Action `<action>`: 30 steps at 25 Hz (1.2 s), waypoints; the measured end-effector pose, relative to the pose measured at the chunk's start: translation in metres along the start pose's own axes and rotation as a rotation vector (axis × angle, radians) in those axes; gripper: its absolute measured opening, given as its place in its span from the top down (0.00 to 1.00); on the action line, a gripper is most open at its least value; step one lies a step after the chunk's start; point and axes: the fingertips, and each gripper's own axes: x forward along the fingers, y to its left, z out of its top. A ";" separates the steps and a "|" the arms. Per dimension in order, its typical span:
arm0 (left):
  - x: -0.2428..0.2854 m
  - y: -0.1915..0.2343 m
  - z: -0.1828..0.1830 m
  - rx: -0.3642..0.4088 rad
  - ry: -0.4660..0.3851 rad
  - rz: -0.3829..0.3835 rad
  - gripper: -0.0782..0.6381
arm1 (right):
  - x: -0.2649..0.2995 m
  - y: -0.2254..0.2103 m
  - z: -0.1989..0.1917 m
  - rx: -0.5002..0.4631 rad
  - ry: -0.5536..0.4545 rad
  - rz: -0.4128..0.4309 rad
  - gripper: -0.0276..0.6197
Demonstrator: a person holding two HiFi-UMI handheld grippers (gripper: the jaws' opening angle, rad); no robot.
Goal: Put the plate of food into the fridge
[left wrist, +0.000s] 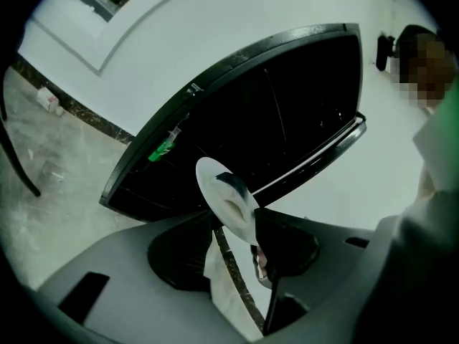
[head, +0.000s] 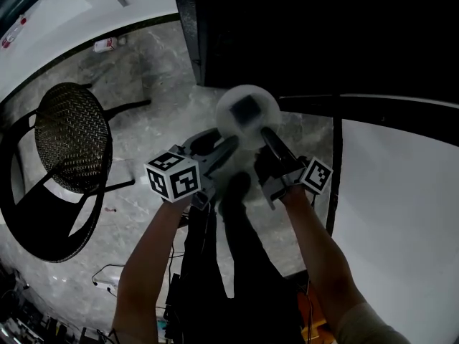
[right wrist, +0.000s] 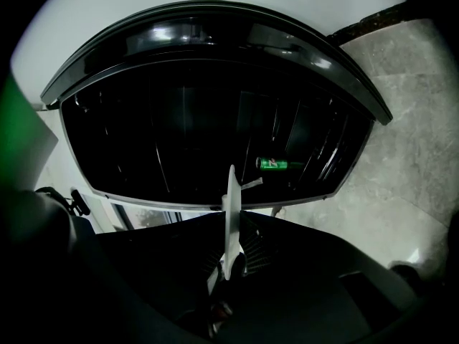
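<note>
A white plate (head: 247, 117) with a dark piece of food (head: 248, 108) hangs in front of the open, dark fridge (head: 323, 34). My right gripper (head: 267, 136) is shut on the plate's near right rim. In the right gripper view the plate (right wrist: 229, 213) stands edge-on between its pads. My left gripper (head: 219, 147) reaches to the plate's near left rim with its jaws wide. In the left gripper view the plate (left wrist: 224, 192) lies between them against the right jaw, with a gap to the left one. A green can (right wrist: 281, 165) lies inside the fridge (right wrist: 215, 113).
A black mesh chair (head: 72, 135) stands on the marble floor to the left. A small bottle (head: 105, 45) lies by the far wall. A white panel (head: 401, 206) with a dark edge rises at the right. Cables (head: 107, 278) trail near my feet.
</note>
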 end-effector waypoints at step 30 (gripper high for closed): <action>0.023 0.037 -0.015 -0.272 -0.081 -0.071 0.78 | 0.009 -0.037 0.012 -0.061 -0.001 -0.047 0.88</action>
